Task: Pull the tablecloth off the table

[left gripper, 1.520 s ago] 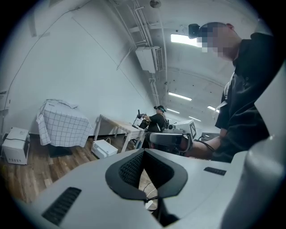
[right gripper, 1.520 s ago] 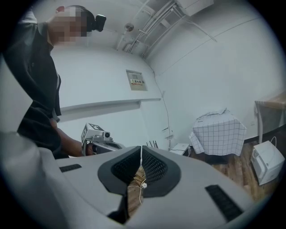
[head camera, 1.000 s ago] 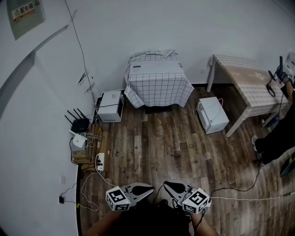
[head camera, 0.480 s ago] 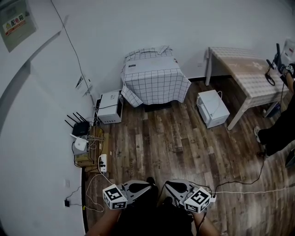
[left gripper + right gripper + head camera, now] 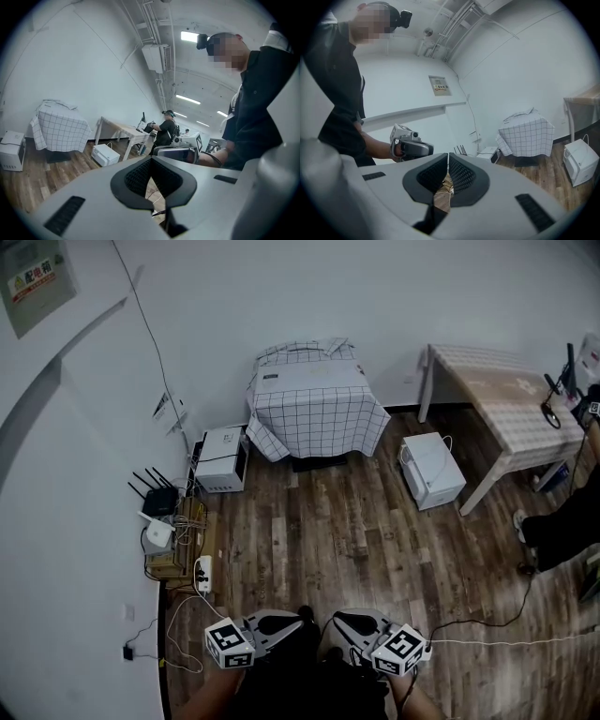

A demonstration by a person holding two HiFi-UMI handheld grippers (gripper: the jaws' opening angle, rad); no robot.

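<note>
A white checked tablecloth [image 5: 314,418] drapes a small table against the far wall, and a flat white box lies on top of it. The same tablecloth [image 5: 61,126] shows far off at the left of the left gripper view, and the tablecloth [image 5: 527,133] shows at the right of the right gripper view. My left gripper [image 5: 302,619] and right gripper [image 5: 337,620] are held low, close to my body, tips pointing toward each other. Both are shut with nothing between the jaws. They are far across the wooden floor from the table.
A long table with a beige cloth [image 5: 506,399] stands at the right, a white appliance [image 5: 431,470] on the floor beside it. Another white appliance [image 5: 223,457], routers [image 5: 161,512] and a power strip lie by the left wall. Cables [image 5: 487,641] cross the floor. A person [image 5: 562,521] stands at the right.
The head view has swayed a little. Both grippers stay shut and low in front of my body.
</note>
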